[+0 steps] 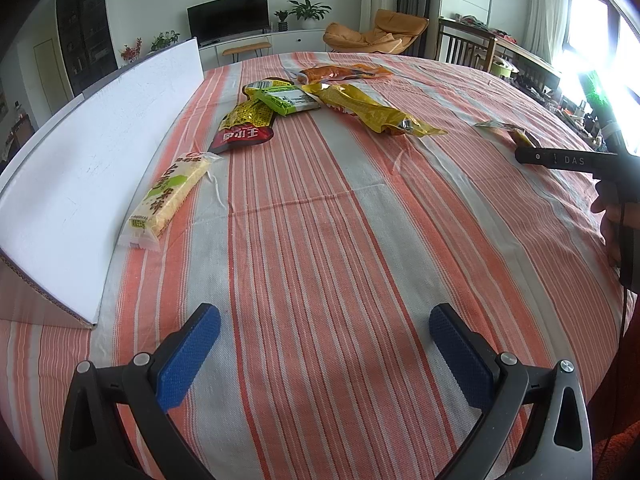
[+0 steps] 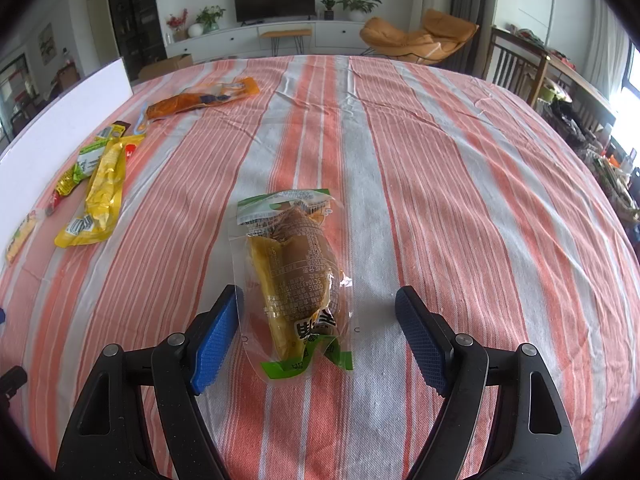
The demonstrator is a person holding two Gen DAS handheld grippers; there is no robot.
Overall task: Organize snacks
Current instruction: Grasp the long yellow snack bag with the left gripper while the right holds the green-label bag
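One snack pouch [image 2: 294,280] between right gripper [image 2: 320,338] fingers

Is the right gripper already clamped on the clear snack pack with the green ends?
No: the right gripper stands open around the snack pack, which lies flat on the striped cloth with a clear gap to the right-hand pad.
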